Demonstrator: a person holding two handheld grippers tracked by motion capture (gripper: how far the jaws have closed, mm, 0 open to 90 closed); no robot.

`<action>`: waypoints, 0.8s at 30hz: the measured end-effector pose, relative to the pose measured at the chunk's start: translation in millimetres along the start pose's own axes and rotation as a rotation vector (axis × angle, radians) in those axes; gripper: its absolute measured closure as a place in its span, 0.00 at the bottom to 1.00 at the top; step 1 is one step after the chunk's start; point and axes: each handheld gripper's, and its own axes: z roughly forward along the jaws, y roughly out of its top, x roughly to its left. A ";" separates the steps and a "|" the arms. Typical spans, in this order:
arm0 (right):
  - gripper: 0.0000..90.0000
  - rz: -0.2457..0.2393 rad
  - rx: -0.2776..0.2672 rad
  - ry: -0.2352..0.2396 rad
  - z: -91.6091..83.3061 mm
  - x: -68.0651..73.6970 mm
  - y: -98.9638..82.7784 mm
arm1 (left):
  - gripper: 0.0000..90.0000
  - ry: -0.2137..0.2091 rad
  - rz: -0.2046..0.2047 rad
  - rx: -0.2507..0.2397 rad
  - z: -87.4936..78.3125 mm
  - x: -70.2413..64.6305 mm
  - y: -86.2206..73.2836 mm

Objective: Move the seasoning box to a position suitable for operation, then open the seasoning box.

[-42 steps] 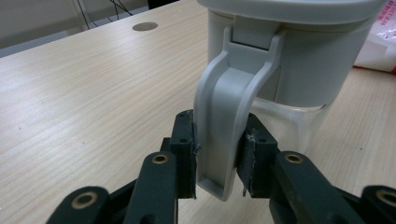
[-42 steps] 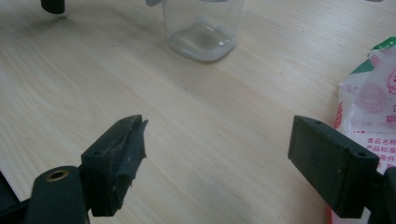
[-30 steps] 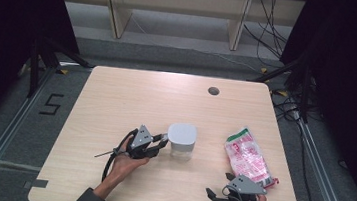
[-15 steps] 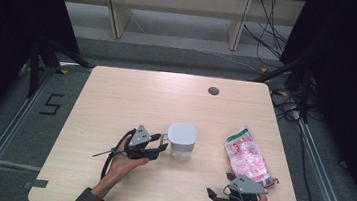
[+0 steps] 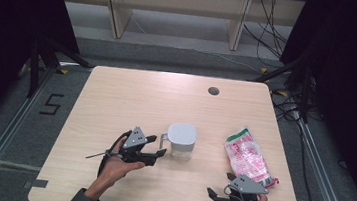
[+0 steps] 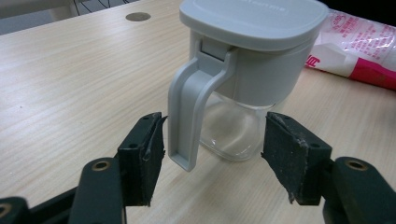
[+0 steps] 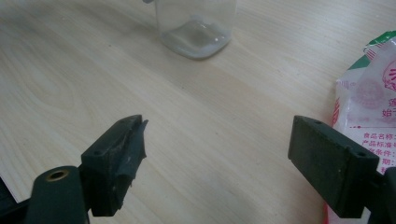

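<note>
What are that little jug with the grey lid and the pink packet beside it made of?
The jug: clear body, glass or hard plastic, see-through and glossy; lid and handle look like matte grey moulded plastic. The packet: thin glossy plastic film, crinkled and printed, probably.

The left gripper (image 5: 155, 146) has eased slightly back toward 7 o'clock, its spread jaws now flanking the jug's handle (image 6: 187, 116).

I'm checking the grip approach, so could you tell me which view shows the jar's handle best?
The left gripper view: the grey handle stands close up between the open jaws. The high view shows it as a small tab left of the lid. The right gripper view gives the jar's clear base.
</note>
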 end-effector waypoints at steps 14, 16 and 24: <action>0.22 -0.006 -0.001 -0.001 0.5 0.1 0.2 | 0.40 0.021 -0.038 -0.016 -13.4 3.1 10.9; 0.22 0.024 0.006 0.003 0.1 2.1 -0.1 | 0.40 0.026 -0.036 -0.018 -14.6 3.5 12.6; 0.22 0.027 0.009 0.006 0.4 2.6 0.4 | 0.52 0.048 0.001 -0.058 -22.5 3.6 18.6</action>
